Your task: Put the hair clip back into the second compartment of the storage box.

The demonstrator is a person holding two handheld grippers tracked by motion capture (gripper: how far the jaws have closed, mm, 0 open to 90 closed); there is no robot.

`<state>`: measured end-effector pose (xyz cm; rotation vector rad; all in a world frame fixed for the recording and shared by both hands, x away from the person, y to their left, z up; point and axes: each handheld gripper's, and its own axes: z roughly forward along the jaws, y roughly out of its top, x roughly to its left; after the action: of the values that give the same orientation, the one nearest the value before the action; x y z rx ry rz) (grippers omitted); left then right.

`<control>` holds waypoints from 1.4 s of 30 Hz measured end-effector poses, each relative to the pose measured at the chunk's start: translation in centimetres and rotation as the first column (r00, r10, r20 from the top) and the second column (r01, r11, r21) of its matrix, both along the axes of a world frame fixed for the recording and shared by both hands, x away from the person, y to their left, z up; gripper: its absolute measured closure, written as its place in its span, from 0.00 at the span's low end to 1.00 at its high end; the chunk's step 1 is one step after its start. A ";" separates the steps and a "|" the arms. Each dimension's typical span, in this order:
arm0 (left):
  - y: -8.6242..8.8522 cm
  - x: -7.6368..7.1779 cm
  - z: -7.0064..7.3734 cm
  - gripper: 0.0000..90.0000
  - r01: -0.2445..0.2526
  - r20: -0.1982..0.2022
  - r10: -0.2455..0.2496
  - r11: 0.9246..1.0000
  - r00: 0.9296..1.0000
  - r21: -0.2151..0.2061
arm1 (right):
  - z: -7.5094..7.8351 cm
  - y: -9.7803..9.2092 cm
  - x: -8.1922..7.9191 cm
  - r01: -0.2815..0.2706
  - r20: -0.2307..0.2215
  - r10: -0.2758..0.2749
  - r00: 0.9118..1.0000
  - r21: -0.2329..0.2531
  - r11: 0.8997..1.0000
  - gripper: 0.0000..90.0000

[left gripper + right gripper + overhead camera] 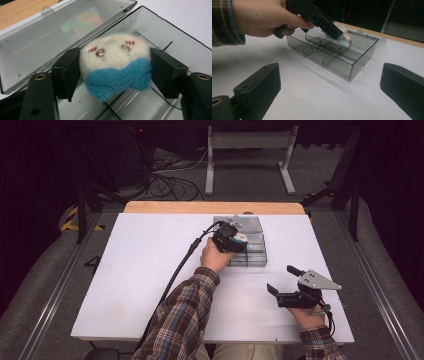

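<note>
My left gripper (239, 241) is shut on a small felt toy (115, 65), white on top with a blue band and a little face. It holds the toy just above the compartments of a clear grey divided box (252, 260), whose lid (37, 47) lies open behind. In the right gripper view the left gripper (337, 31) and the toy (344, 40) hang over the far part of the box (352, 67). My right gripper (282, 279) rests open on the white table to the right of the box, nothing between its jaws.
The white tabletop (150, 270) has a wooden strip (175, 207) along its far edge. The left gripper's cable (175, 275) trails back across the table toward the person. Beyond the table are a metal stand (247, 150) and floor cables (170, 182).
</note>
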<state>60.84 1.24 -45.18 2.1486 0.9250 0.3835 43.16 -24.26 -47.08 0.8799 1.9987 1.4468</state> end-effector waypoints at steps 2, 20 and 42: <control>0.0 0.0 0.1 0.30 -0.002 -0.004 0.002 1.000 1.000 -0.016 | 0.0 0.0 0.0 -0.001 0.000 0.001 1.000 -0.001 1.000 0.05; 3.0 -0.5 2.7 0.74 0.024 0.017 -0.024 1.000 1.000 0.014 | -0.1 0.2 0.0 -0.001 -0.002 0.001 1.000 -0.009 1.000 0.05; 1.9 -0.1 0.8 1.00 0.065 -0.040 -0.062 0.994 0.997 0.084 | -0.1 0.2 0.1 -0.001 -0.004 0.001 1.000 -0.013 1.000 0.05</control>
<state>60.70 3.13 -44.40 2.2635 0.8728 0.3584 43.23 -24.11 -47.16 0.8776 2.0096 1.4325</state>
